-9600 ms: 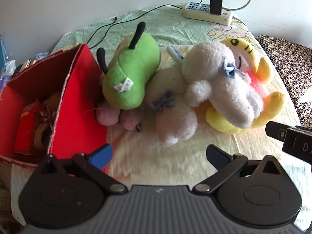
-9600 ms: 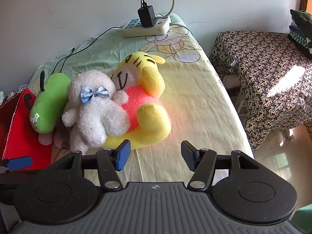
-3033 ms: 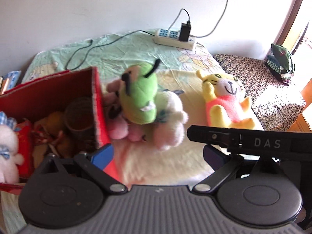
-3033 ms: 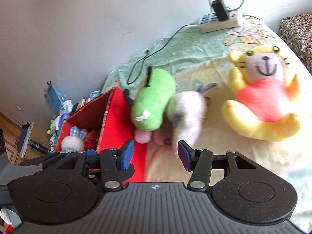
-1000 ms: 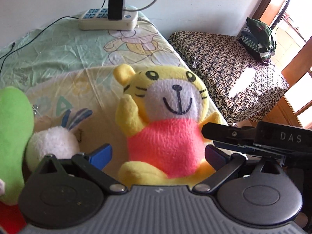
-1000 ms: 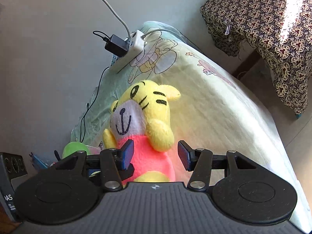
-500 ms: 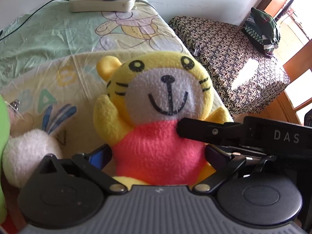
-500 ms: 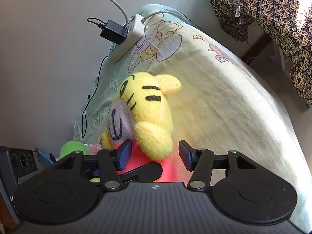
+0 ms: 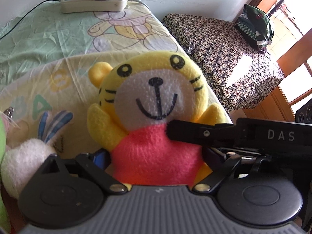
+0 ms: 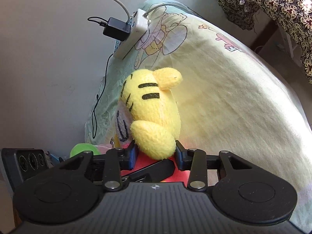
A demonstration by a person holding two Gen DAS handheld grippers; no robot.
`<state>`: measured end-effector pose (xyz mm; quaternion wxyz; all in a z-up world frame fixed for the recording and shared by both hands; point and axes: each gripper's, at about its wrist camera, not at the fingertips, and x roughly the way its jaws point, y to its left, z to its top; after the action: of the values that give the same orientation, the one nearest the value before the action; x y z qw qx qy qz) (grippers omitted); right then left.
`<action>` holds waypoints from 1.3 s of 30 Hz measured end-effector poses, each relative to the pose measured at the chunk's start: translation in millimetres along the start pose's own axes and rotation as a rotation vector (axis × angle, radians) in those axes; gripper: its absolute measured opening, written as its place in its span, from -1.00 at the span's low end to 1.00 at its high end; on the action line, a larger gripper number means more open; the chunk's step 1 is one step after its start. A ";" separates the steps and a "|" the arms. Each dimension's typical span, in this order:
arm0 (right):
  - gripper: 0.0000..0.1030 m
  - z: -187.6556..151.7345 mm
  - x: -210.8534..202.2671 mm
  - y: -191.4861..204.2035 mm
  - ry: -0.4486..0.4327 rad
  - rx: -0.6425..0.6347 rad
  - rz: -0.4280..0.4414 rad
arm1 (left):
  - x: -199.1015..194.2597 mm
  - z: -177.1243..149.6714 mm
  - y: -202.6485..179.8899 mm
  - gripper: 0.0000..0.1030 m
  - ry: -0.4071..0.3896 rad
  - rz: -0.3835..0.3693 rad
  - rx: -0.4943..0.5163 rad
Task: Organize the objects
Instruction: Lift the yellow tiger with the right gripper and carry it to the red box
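A yellow tiger plush (image 9: 156, 101) in a pink shirt lies on the cartoon-print sheet (image 9: 48, 39). Its pink torso fills the gap of my left gripper (image 9: 155, 156), whose jaws stand wide and open on either side of it. In the right wrist view the tiger plush (image 10: 154, 105) appears from the side. My right gripper (image 10: 156, 154) is shut on its yellow arm. One right finger (image 9: 195, 132) lies across the plush's chest under the chin in the left wrist view.
A white plush (image 9: 25, 156) and a green plush (image 10: 83, 149) lie to the left. A power strip (image 9: 93, 2) with cables sits at the wall. The bed edge drops off to the right beside a patterned-cloth table (image 9: 224, 48) carrying folded clothes (image 9: 255, 25).
Both grippers have moved in on the tiger plush. Its torso now sits between the left fingers. The right fingers have narrowed onto its arm.
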<state>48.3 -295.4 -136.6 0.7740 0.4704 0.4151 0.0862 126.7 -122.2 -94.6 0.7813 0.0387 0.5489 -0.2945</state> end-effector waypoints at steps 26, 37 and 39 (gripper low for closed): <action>-0.26 -63.2 -44.6 43.6 -0.008 -0.233 -0.061 | -55.8 -68.4 -19.9 0.79 -0.065 -0.013 0.003; -0.26 -100.4 -60.9 70.8 0.013 -0.330 -0.023 | -101.5 -111.8 -26.1 0.79 -0.140 0.032 -0.035; -0.26 -107.5 -62.8 77.6 0.019 -0.355 -0.016 | -111.1 -120.1 -27.2 0.79 -0.157 0.044 -0.041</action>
<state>-49.7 -215.5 -62.2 0.8417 0.3221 0.4041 0.1565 -12.2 -52.0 -36.9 0.8288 0.0114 0.4910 -0.2681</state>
